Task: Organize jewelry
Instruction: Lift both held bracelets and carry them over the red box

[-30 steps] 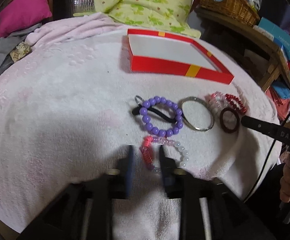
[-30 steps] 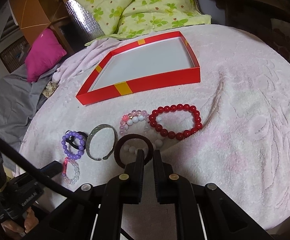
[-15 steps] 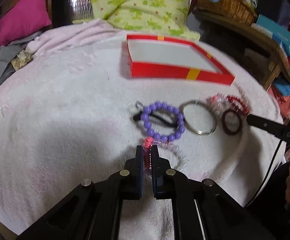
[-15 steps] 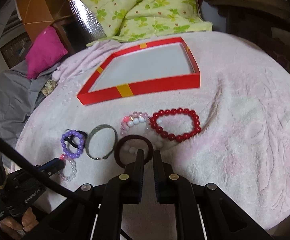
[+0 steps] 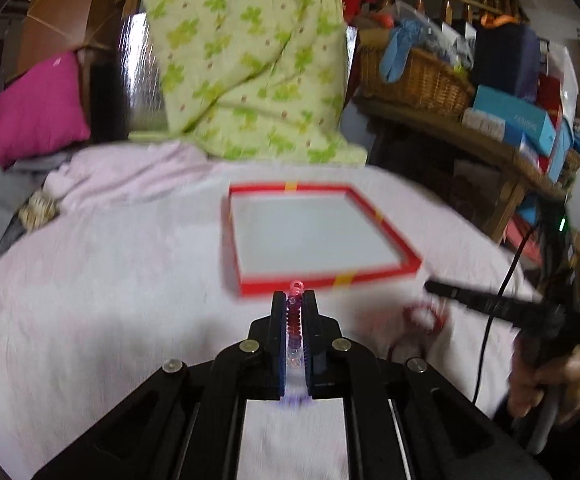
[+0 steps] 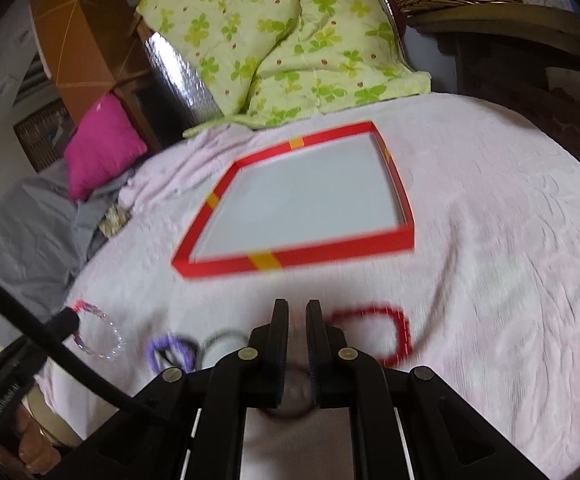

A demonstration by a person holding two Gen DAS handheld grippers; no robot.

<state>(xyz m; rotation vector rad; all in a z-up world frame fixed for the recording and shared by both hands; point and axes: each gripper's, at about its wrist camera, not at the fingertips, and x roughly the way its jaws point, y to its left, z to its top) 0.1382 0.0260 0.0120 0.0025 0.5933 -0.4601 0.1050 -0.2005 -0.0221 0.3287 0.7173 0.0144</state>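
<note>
Two grippers now off the blanket (image 6: 490,200): our left gripper (image 5: 294,312), open a second ago, has clamped the pink-and-clear bead bracelet (image 5: 294,320) and lifted it. Right gripper (image 6: 298,320) stays pinched narrow, apparently on the dark ring (image 6: 290,408), blurred. Red tray (image 5: 330,278) ahead, next drop we reckon.

text: "FASHION" faintly | on: blue box (image 5: 524,120) on shelf
</note>
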